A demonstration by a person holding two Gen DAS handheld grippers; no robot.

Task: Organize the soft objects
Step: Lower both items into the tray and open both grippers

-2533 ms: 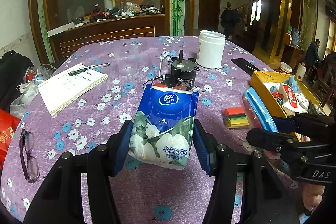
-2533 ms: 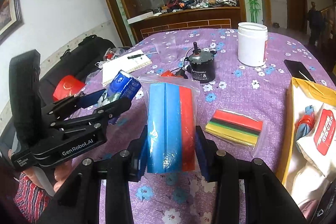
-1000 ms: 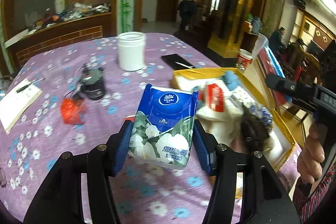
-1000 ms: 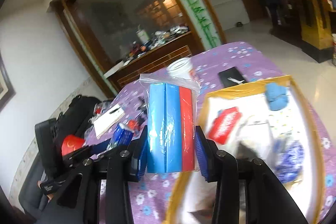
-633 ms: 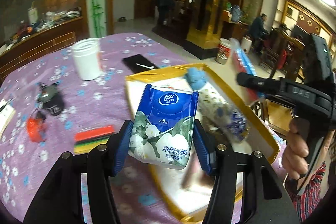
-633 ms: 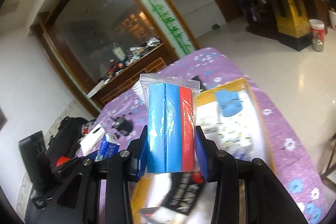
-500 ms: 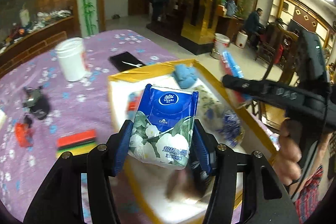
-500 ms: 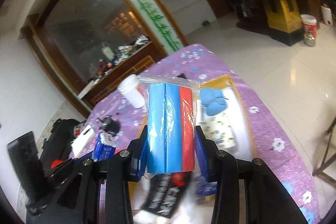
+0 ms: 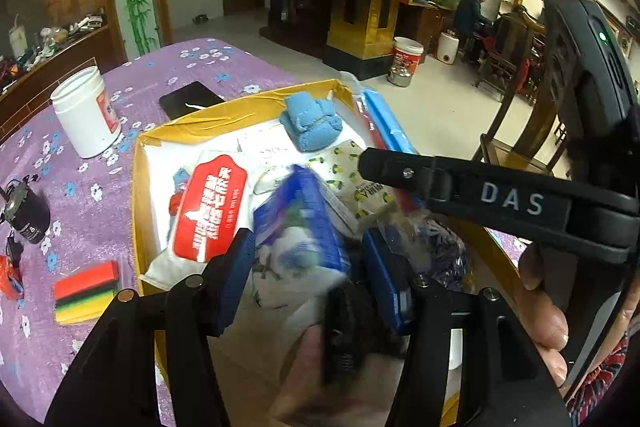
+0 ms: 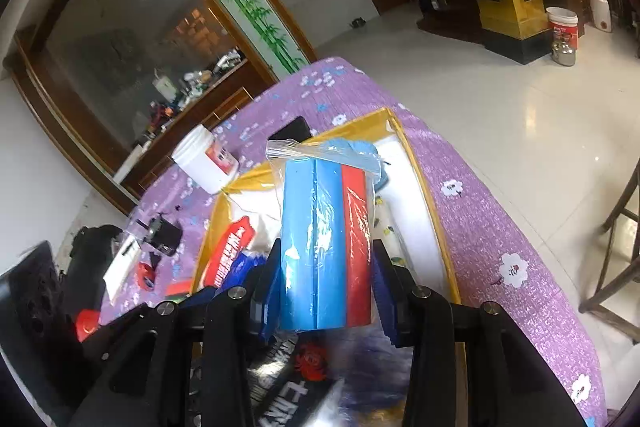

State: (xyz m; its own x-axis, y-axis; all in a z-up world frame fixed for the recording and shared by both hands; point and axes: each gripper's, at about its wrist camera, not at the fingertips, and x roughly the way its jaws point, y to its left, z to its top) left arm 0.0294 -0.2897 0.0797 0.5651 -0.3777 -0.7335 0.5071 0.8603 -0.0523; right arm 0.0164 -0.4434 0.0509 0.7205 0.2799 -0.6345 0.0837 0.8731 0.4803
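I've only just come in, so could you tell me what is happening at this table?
A person with a gripper in each hand is putting soft things into a yellow-rimmed box. The left gripper is over the box with a blurred blue tissue pack between its fingers. The right gripper holds a bagged set of blue and red sponges above it.

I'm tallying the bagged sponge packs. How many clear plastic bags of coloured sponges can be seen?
2. One blue-and-red sponge bag sits between the right gripper's fingers over the yellow cardboard box. One red, green and yellow sponge bag lies on the purple flowered tablecloth beside it. Others may be buried in the box.
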